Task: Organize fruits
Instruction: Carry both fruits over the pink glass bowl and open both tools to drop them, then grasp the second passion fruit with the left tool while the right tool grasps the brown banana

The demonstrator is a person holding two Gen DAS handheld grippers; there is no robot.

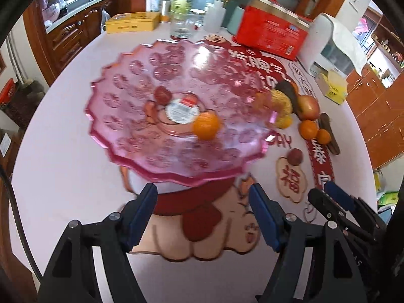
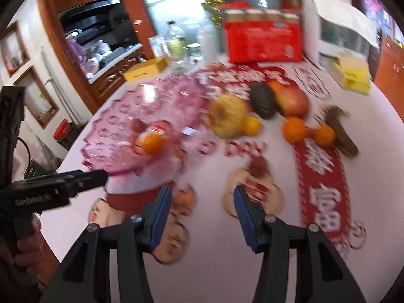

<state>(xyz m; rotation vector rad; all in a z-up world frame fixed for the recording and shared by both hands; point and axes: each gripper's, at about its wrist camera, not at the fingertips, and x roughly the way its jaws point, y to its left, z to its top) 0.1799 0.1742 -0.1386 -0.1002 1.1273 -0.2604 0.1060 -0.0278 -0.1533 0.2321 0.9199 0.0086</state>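
Pink glass fruit plate (image 1: pixel 141 116) stands on the white surface (image 1: pixel 63 181); inside it, one orange (image 1: pixel 205 125) beside a round label whose print is unreadable, and a small red fruit (image 1: pixel 161 95).

Loose fruit lies right of the plate: yellow pear (image 2: pixel 227 115), dark avocado (image 2: pixel 262 99), red apple (image 2: pixel 293 101), two oranges (image 2: pixel 294 129), a small red fruit (image 2: pixel 257 166) nearer the grippers.

Left hand-held gripper (image 1: pixel 203 202): released, nothing between its blue pads, short of the plate rim. Right hand-held gripper (image 2: pixel 202 202): jaws apart, empty.

Legible writing: "福" (image 1: pixel 289 179) on a mat decal and "DAY" (image 2: pixel 233 149), blurred. Red box (image 1: pixel 272 32) print is unreadable.
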